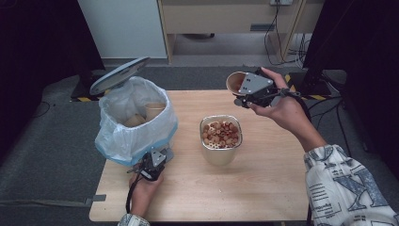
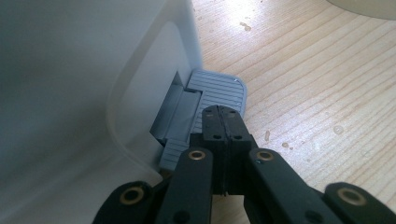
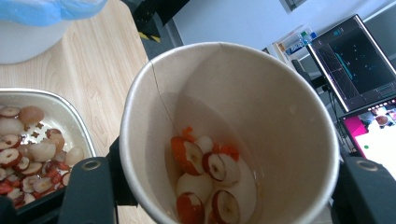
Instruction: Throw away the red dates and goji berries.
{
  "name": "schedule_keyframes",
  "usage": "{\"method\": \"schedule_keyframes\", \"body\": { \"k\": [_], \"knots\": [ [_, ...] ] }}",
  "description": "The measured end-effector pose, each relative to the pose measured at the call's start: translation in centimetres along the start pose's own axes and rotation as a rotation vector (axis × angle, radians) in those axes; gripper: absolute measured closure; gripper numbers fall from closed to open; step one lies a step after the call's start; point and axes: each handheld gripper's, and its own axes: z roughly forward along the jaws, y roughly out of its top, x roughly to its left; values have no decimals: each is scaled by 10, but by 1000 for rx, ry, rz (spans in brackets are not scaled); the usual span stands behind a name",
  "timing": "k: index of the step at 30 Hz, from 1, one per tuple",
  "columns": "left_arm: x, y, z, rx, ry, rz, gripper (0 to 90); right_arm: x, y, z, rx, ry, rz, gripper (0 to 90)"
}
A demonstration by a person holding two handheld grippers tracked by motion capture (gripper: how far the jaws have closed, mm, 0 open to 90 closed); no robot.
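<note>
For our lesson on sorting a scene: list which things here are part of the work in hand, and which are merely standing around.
In use:
- paper cup with fruit slices, gripped by the right claw
- metal tray of the same slices
- pedal bin, lid up
- bin pedal, under the shut left claw

Standing around:
- monitors
- wooden cabinet
- floor cables

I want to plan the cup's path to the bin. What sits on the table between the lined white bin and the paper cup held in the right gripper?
In the high view, a metal tub of sliced fruit stands between the lined white bin and the brown paper cup; elsewhere, bare wooden table.
</note>
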Motion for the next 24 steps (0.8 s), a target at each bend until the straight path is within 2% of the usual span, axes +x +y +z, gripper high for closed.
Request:
{"method": "schedule_keyframes", "body": {
  "k": [14,24],
  "knots": [
    [0,0,0,0,0,0,890,8,8,3,34,-12,-102,342],
    [0,0,0,1,1,1,890,10,12,3,41,-16,-132,343]
  ]
}}
